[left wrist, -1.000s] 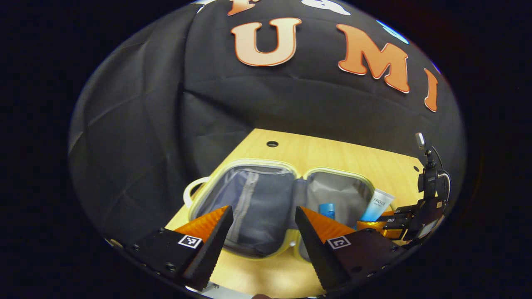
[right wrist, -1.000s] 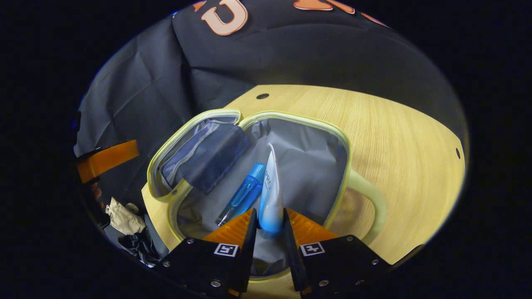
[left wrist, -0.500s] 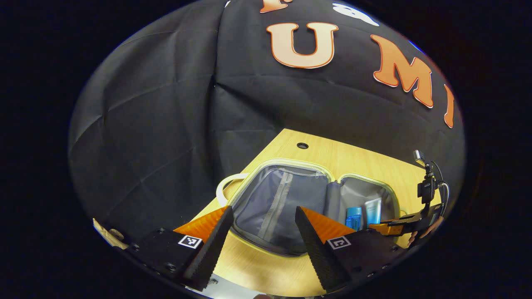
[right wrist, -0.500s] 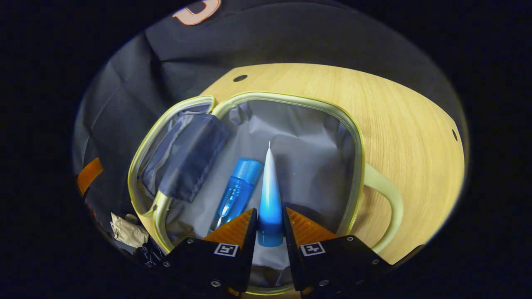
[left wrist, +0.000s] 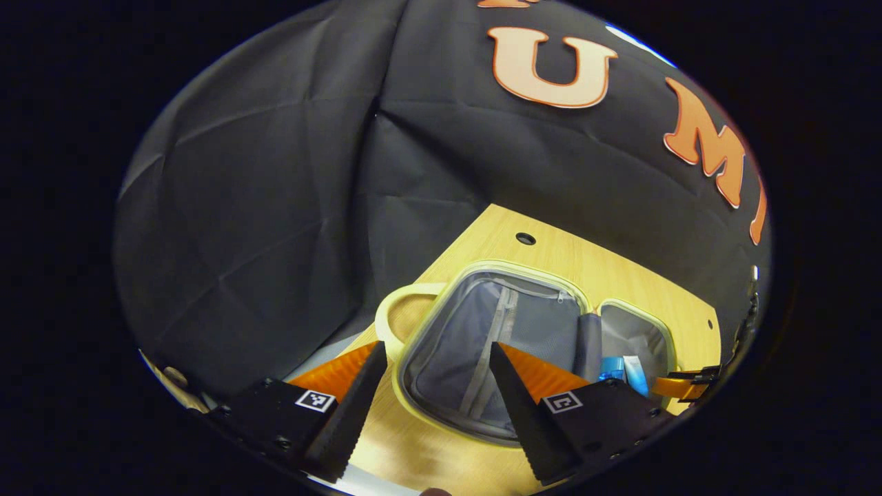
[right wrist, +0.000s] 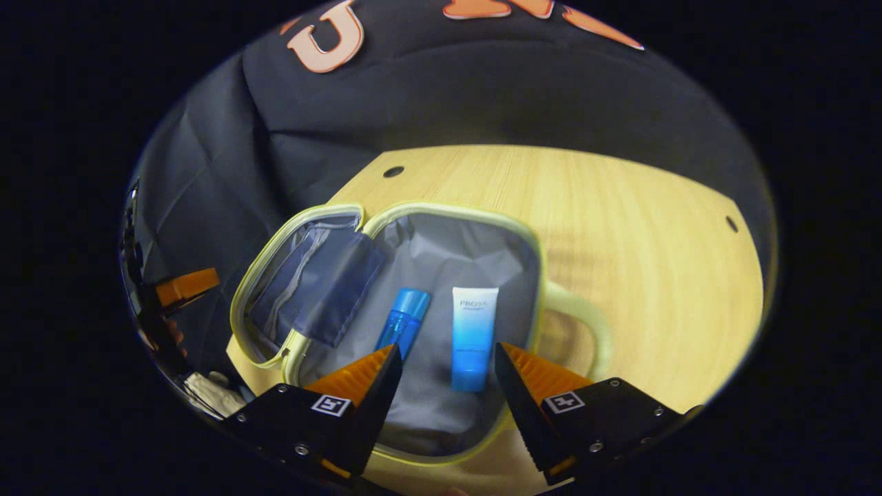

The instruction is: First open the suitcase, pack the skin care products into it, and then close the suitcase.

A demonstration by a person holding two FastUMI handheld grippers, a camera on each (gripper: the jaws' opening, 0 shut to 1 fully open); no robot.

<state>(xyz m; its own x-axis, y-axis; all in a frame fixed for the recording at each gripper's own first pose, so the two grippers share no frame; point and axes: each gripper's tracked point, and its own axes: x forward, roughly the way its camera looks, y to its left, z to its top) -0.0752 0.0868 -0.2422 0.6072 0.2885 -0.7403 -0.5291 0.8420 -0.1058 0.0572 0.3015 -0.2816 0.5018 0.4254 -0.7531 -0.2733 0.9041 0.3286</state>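
Note:
The pale yellow suitcase (right wrist: 544,275) lies open flat on the wooden table, both grey-lined halves showing. In its right half lie a blue bottle (right wrist: 402,324) and a white-and-blue tube (right wrist: 472,334), side by side. My right gripper (right wrist: 444,379) hovers open just above and in front of the tube, touching nothing. In the left gripper view the suitcase (left wrist: 420,324) sits close ahead, its zipped left half nearest. My left gripper (left wrist: 434,386) is open over that half's near rim, holding nothing. The bottle (left wrist: 610,368) and tube (left wrist: 635,372) peek out at the far right.
The wooden table (right wrist: 620,220) has free surface to the right of the suitcase, with small holes (right wrist: 393,171) near its back edge. The other gripper (right wrist: 182,286) shows at the left edge. Black cloth walls close in behind and to the left.
My right gripper has let go of the tube, which now lies flat in the suitcase, and has opened and drawn back. My left gripper has drifted left and closer to the suitcase's left half.

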